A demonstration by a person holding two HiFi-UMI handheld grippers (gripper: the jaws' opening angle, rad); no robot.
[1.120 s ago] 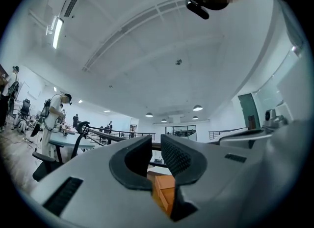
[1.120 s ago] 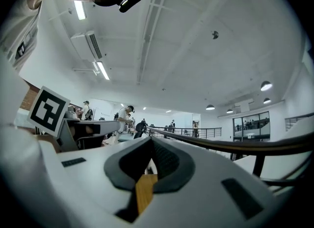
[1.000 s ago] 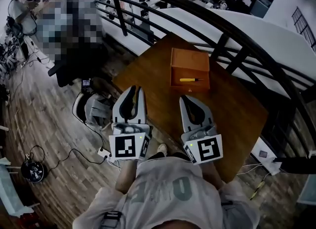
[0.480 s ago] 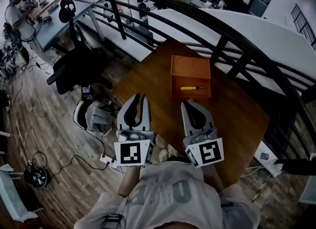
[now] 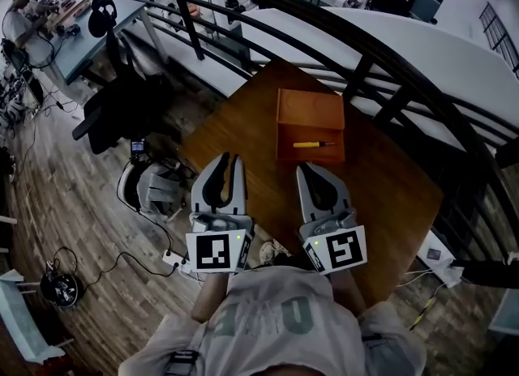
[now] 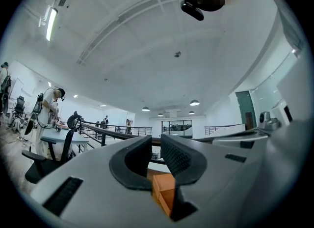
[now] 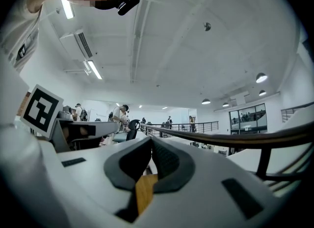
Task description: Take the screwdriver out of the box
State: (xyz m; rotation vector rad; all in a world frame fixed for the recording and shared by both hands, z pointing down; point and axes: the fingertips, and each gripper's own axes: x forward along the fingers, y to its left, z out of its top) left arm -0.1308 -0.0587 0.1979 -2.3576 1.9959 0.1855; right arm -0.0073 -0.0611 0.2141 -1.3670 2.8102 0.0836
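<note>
An open wooden box [image 5: 310, 109] stands on the far half of a brown table [image 5: 389, 188]. A yellow-handled screwdriver [image 5: 311, 145] lies crosswise in its front part. My left gripper [image 5: 231, 158] hovers over the table's near left edge, pointing at the box. Its jaws are only a thin slit apart and hold nothing. Just short of the box's front wall, my right gripper [image 5: 302, 168] is shut and empty. In the left gripper view the box [image 6: 164, 192] shows low between the left gripper [image 6: 156, 143] jaws. The right gripper [image 7: 152, 146] tips touch in its own view.
A curved black railing [image 5: 389, 50] runs close behind and to the right of the table. Left of the table, on the wooden floor, are an office chair [image 5: 113, 111], a bag [image 5: 154, 188] and cables [image 5: 122, 257]. A person [image 5: 20, 10] stands at a far desk.
Both grippers have crept slightly closer to the box, side by side. Their jaws stand as before. Box and screwdriver have not moved.
</note>
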